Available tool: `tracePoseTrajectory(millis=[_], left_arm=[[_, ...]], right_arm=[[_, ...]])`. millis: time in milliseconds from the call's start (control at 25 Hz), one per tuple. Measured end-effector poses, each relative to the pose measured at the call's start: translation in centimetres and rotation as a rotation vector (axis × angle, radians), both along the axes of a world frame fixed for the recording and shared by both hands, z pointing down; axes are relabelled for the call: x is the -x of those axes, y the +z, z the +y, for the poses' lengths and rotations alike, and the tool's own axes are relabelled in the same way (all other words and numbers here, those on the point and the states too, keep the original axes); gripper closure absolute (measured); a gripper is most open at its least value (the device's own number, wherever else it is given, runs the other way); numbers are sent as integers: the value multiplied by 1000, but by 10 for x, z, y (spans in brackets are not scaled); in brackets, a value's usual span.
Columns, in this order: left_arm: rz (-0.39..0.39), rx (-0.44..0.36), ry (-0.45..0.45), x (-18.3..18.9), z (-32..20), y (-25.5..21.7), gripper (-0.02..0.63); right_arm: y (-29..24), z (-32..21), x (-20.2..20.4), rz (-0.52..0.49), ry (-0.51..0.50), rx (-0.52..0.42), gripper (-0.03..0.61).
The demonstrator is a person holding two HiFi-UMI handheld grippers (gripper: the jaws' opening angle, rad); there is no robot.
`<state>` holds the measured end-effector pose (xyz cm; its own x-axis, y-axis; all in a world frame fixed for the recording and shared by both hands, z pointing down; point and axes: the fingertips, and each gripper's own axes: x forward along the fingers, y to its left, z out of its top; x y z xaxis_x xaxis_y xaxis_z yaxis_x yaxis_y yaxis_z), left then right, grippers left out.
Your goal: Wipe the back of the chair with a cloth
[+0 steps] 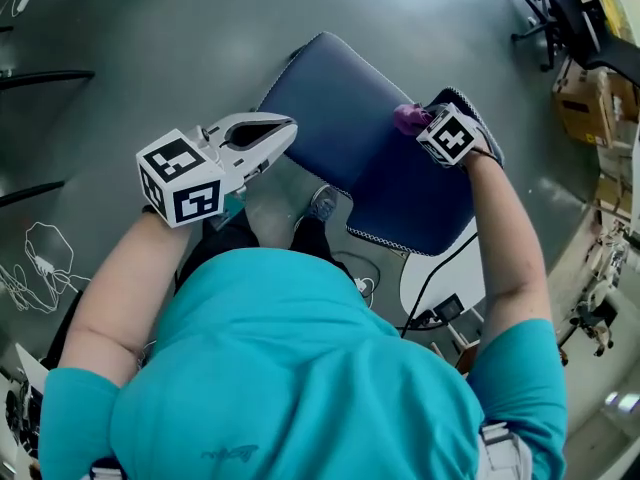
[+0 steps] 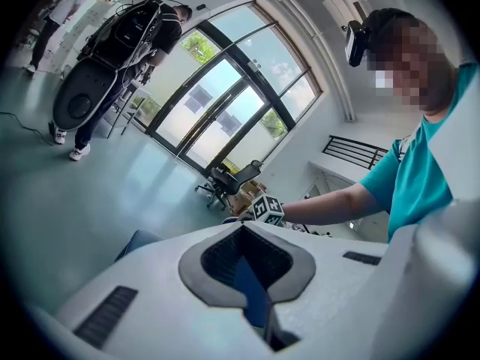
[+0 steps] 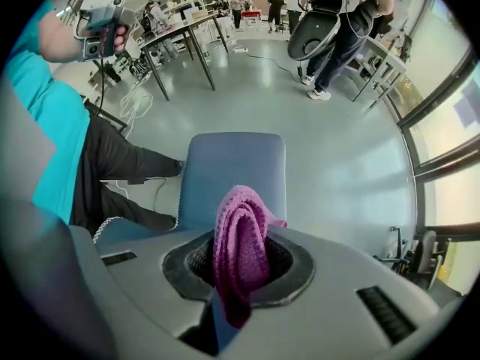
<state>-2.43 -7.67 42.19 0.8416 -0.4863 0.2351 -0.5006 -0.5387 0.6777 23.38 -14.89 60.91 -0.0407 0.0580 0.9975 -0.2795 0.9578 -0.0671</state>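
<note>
A: The chair back (image 1: 335,108)?
B: Padded, probably firm. The left gripper (image 1: 285,130) hangs off its left edge, pinched together, empty.
A: The cloth (image 3: 240,231)?
B: It looks soft and light, bunched in the right gripper (image 3: 238,270), clamped by the chair's right edge; the fold seems the surest hold

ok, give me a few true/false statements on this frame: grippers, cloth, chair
1. The right gripper is shut on a pink cloth. True.
2. The left gripper also holds a cloth. False: nothing sits between its jaws.
3. The chair is red. False: it is blue.
4. The person wears a teal shirt. True.
5. The cloth lies on the floor. False: it is in the right gripper, above the chair.
</note>
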Motion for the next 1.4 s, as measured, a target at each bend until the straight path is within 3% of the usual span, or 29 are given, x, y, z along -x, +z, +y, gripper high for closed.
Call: tracePoseTrajectory(millis=[240,480,680,1040,1400], left_arm=[[-26,19,6,2,-29,41,620],[-38,69,3,12,-30,94,620],[-43,127,-5,29,-13,135,620],[-12,175,-1,32,-8,161,620],[7,184,7,23,-2,164,620]], right_arm=[[40,-65,-7,64,-69,-83,519],[103,-99,-39,253,-174,-111,518],[165,-91,-38,325,-326,-85,518],[220,-74,-92,664,-621,-57,518],[237,-46,-103,725,-557,38,518]])
